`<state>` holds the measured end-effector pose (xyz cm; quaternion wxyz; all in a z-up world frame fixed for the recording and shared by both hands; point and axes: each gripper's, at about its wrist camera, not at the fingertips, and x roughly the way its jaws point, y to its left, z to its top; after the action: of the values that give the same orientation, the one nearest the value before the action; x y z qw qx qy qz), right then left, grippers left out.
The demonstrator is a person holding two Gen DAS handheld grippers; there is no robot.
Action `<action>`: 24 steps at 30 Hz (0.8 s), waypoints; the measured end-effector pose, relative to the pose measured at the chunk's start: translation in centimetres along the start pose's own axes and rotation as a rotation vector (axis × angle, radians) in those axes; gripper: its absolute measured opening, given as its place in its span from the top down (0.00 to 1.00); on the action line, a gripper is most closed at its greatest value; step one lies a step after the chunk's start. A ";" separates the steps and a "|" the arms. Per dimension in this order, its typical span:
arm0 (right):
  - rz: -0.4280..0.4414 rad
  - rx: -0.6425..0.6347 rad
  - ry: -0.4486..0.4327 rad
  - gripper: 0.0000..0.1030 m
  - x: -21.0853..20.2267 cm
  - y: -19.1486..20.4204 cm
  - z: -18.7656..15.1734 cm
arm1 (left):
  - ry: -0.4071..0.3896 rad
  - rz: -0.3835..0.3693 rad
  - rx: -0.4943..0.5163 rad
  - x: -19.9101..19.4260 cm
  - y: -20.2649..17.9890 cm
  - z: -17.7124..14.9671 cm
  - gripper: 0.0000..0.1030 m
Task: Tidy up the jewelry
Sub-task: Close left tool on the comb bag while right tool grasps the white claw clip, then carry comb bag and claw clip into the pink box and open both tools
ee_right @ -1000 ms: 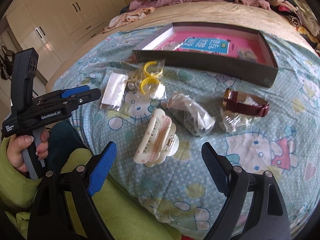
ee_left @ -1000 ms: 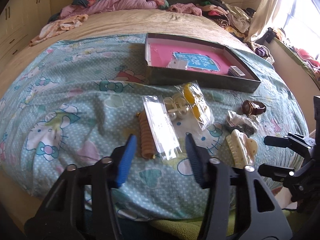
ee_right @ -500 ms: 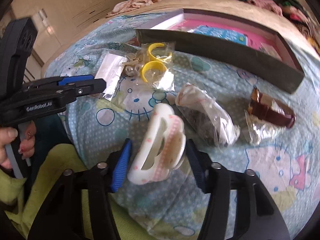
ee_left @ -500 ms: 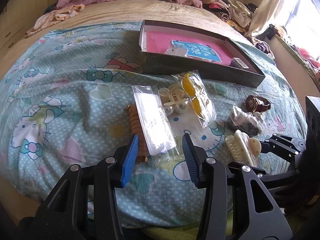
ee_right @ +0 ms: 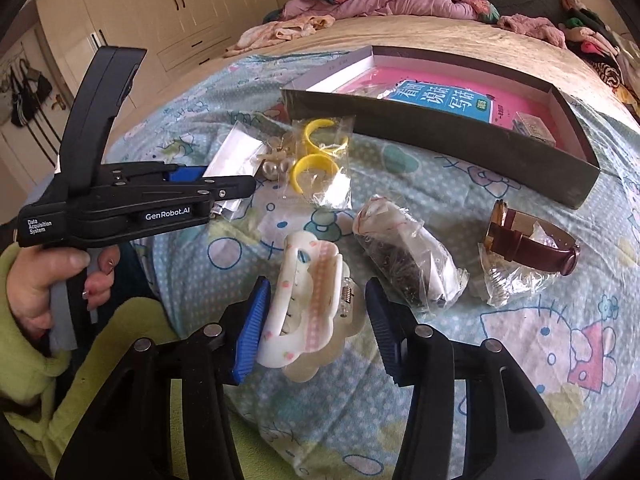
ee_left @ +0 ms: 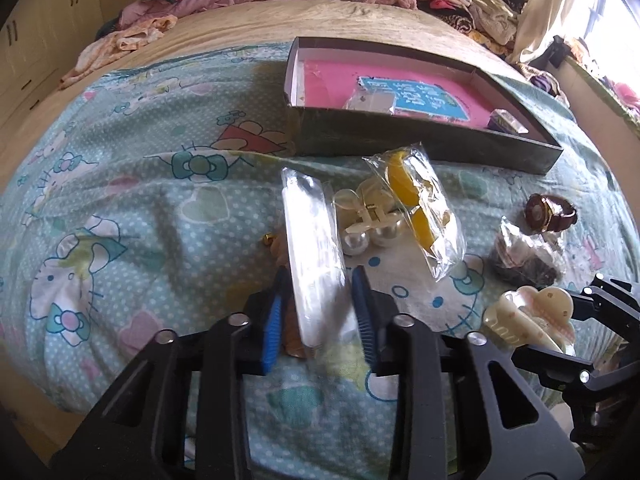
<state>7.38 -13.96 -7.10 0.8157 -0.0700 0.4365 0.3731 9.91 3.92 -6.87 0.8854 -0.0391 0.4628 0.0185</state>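
Note:
My left gripper [ee_left: 320,312] straddles the near end of a long clear plastic packet [ee_left: 314,248] on the bedspread, its blue pads close beside it; an orange spiral hair tie [ee_left: 286,280] lies under its left pad. My right gripper [ee_right: 314,320] straddles a cream hair claw clip [ee_right: 308,300], its jaws still apart, and the left pad touches the clip. The clip also shows in the left wrist view [ee_left: 528,316]. A dark open box [ee_left: 420,136] with a pink floor stands further back.
A bag of yellow rings [ee_left: 416,208], a pearl clip [ee_left: 368,224], a bag of dark beads [ee_right: 408,260] and a brown watch [ee_right: 528,240] lie on the bedspread. Two small packets lie in the box. Clothes are piled at the bed's far end.
Both grippers moved forward and down and narrowed. The left one now brackets the clear packet. The right one now brackets the claw clip.

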 end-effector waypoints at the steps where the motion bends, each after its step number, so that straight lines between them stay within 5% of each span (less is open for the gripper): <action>1: 0.003 0.003 -0.006 0.54 -0.3 0.0 0.0 | -0.005 -0.005 -0.004 -0.2 0.1 0.0 0.84; 4: 0.018 0.003 -0.022 0.66 -1.0 -0.1 0.2 | -0.020 -0.056 -0.041 -1.3 0.8 -0.2 0.84; 11: 0.016 0.009 -0.034 0.66 -1.5 -0.6 0.4 | -0.093 -0.113 -0.105 -4.6 2.2 -0.1 0.84; 24: -0.004 -0.032 -0.149 0.66 -5.0 -0.6 2.7 | -0.174 -0.103 -0.166 -7.2 4.6 1.9 0.84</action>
<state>7.83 -15.97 -1.73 0.8455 -0.0556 0.3683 0.3826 7.05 8.67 -0.14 0.9157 -0.1344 0.3784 0.0144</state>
